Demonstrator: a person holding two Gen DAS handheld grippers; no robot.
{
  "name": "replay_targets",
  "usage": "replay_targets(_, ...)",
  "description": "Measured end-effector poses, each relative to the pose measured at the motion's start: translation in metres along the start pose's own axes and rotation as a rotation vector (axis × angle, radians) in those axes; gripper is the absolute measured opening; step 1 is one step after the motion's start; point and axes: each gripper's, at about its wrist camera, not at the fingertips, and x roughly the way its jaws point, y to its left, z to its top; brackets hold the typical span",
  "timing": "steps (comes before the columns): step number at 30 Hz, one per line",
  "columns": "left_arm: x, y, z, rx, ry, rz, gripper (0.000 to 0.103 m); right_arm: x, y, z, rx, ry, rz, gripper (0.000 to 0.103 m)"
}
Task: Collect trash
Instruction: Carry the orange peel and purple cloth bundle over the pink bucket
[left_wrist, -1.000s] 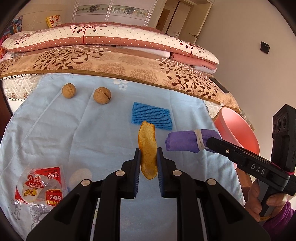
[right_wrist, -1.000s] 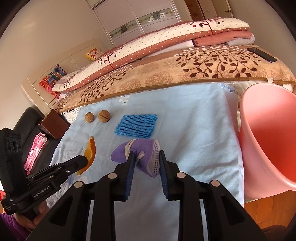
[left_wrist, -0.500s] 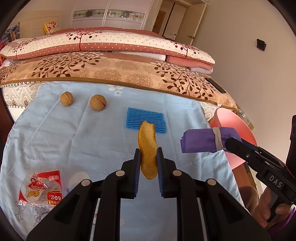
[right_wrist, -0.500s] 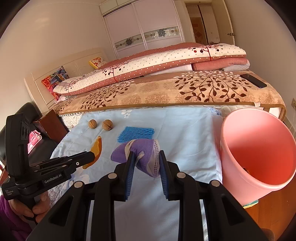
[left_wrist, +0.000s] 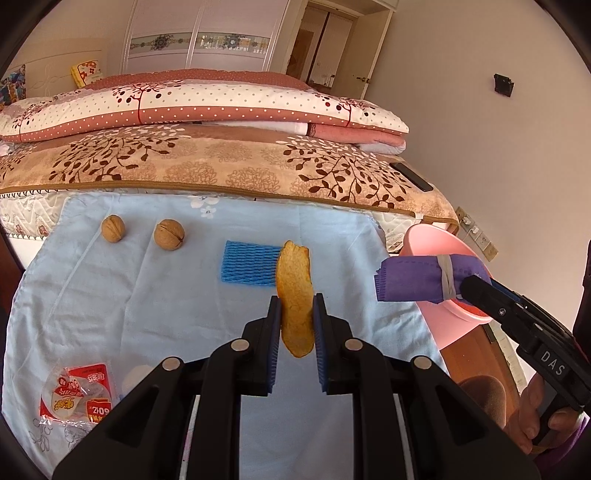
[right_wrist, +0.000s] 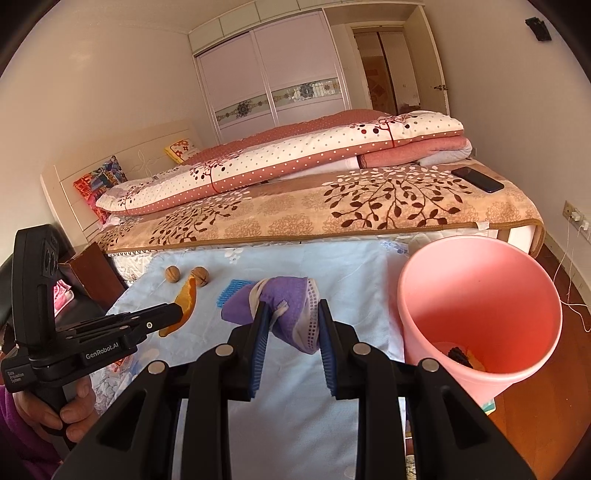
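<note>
My left gripper (left_wrist: 295, 317) is shut on an orange peel (left_wrist: 294, 291) and holds it above the blue cloth (left_wrist: 147, 295). My right gripper (right_wrist: 290, 325) is shut on a purple face mask (right_wrist: 291, 310), lifted beside the pink bin (right_wrist: 476, 295). In the left wrist view the mask (left_wrist: 417, 278) hangs in front of the bin's rim (left_wrist: 428, 240). The bin holds some dark and orange scraps (right_wrist: 461, 356). Two walnuts (left_wrist: 169, 234) (left_wrist: 113, 229), a blue foam net (left_wrist: 247, 267) and a red snack wrapper (left_wrist: 75, 391) lie on the cloth.
A bed with patterned blankets (left_wrist: 221, 162) runs along the far edge of the cloth. A black phone (right_wrist: 476, 179) lies on the bed. A dark wooden cabinet (right_wrist: 96, 269) stands at the left. A wall socket with cables (right_wrist: 576, 218) is right of the bin.
Both grippers have risen and moved right with their loads. The mask has gone from over the cloth to the bin's rim. The bin's inside now shows.
</note>
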Motion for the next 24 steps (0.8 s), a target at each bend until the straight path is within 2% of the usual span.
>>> replay_targets(14, 0.005, -0.048, 0.016, 0.085, -0.022, -0.072, 0.017, -0.035, -0.053, 0.010, 0.109, -0.103, -0.132, 0.025)
replay_targets(24, 0.018, -0.093, 0.025, 0.137, -0.029, -0.144, 0.017, -0.053, -0.099, 0.008, 0.192, -0.135, -0.235, 0.025)
